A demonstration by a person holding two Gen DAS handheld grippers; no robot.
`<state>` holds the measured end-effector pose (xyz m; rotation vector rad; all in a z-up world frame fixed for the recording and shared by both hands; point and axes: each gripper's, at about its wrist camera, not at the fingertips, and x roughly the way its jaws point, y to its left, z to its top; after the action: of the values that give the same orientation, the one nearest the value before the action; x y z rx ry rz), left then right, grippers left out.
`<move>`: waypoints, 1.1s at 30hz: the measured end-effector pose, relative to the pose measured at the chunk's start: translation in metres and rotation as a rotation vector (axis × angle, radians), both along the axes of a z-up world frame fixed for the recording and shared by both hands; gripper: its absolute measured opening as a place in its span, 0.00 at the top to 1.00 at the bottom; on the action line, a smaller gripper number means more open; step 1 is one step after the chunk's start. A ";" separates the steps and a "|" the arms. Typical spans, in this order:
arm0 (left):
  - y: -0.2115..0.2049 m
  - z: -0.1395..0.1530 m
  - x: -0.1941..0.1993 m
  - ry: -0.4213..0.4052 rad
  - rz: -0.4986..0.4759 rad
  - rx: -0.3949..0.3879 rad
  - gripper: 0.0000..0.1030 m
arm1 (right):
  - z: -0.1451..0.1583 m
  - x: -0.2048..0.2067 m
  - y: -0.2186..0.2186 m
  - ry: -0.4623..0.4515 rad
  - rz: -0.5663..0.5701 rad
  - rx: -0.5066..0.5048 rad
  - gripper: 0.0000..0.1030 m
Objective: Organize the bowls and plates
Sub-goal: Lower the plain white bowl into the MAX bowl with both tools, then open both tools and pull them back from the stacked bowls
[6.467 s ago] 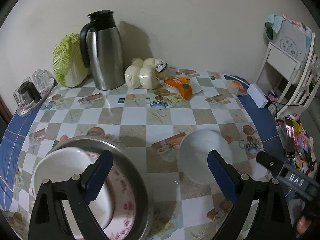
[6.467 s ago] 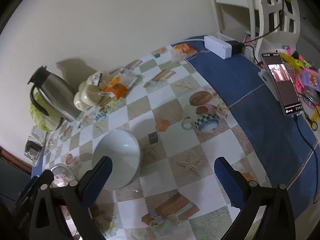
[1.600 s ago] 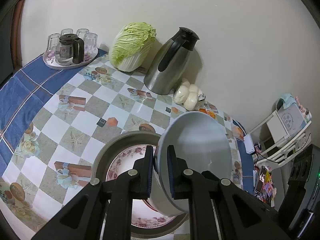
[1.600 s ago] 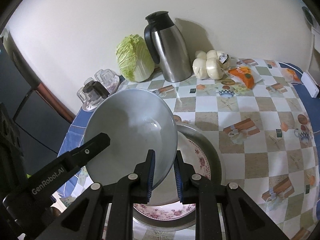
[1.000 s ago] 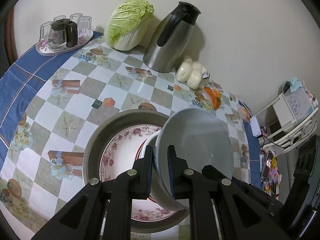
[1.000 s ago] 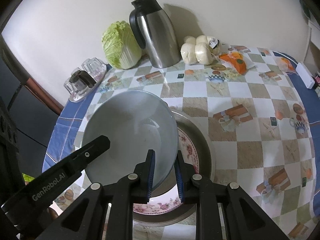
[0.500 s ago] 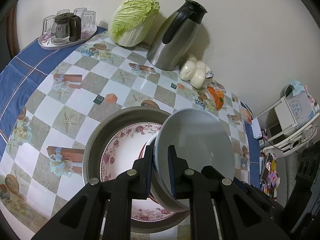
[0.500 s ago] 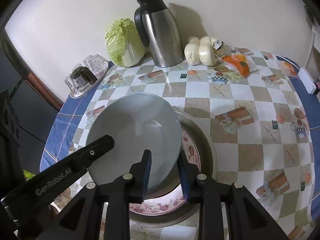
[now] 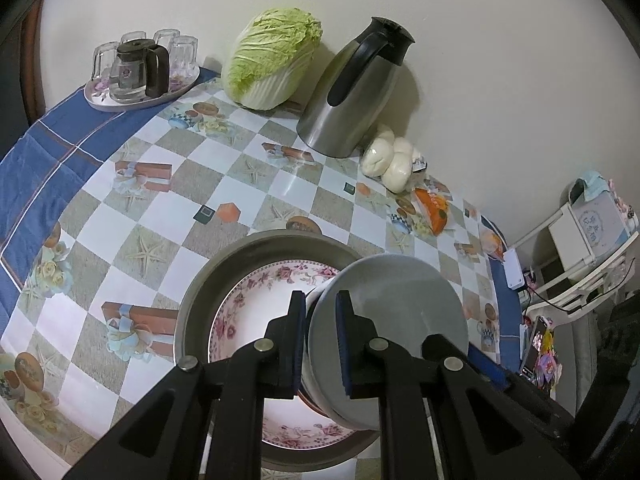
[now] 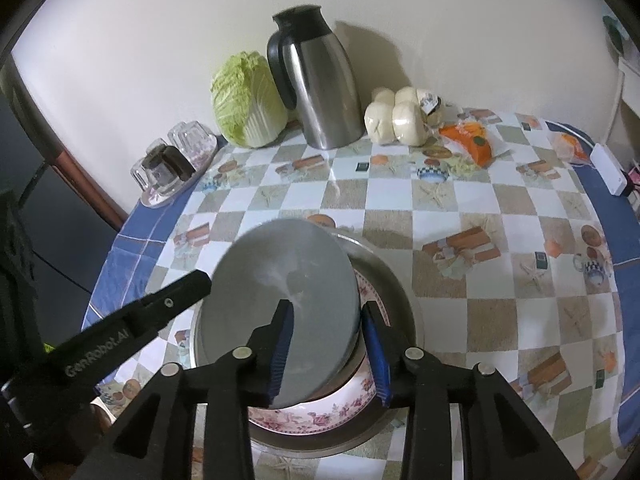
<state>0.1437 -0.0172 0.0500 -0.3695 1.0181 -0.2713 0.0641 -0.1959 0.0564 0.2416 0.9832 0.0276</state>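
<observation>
Grey bowl [image 9: 394, 332] sat tilted, mouth up, over floral plate [image 9: 256, 300] inside metal basin [image 9: 224, 272]. Left gripper [image 9: 320, 344] jaws pinched its rim; right gripper [image 10: 326, 344] jaws were opening, rim between them. Thermos [image 10: 316, 80] and cabbage [image 10: 244, 100] stood beyond the basin on the bench [image 10: 500, 300].

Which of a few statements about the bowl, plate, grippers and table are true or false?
1. The left hand-held gripper clamps the grey bowl's rim. True.
2. The right hand-held gripper is clamped tight on the bowl. False: its jaws are opening, with the rim between them.
3. The floral-rimmed plate lies inside the round metal basin. True.
4. The steel thermos jug lies on its side. False: it stands upright.
5. The green cabbage sits beside the jug. True.
</observation>
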 end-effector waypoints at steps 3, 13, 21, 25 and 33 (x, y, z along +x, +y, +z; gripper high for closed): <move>0.001 0.000 0.000 0.005 0.007 0.000 0.83 | 0.002 -0.001 -0.006 -0.012 -0.015 0.023 0.62; 0.011 0.002 -0.001 0.000 0.043 -0.011 0.49 | -0.016 0.001 -0.041 0.022 -0.110 0.077 0.61; 0.016 0.003 -0.011 -0.026 0.064 0.023 0.25 | -0.010 -0.007 -0.039 -0.003 -0.092 0.054 0.36; 0.019 0.002 -0.018 -0.050 0.069 0.056 0.15 | -0.006 -0.014 -0.033 -0.021 -0.074 0.019 0.22; 0.027 0.001 -0.037 -0.116 0.087 0.121 0.10 | -0.006 -0.037 -0.026 -0.078 -0.057 -0.053 0.00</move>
<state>0.1066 0.0101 0.0513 -0.2845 0.8973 -0.1497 0.0274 -0.2217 0.0507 0.2187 0.8977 -0.0406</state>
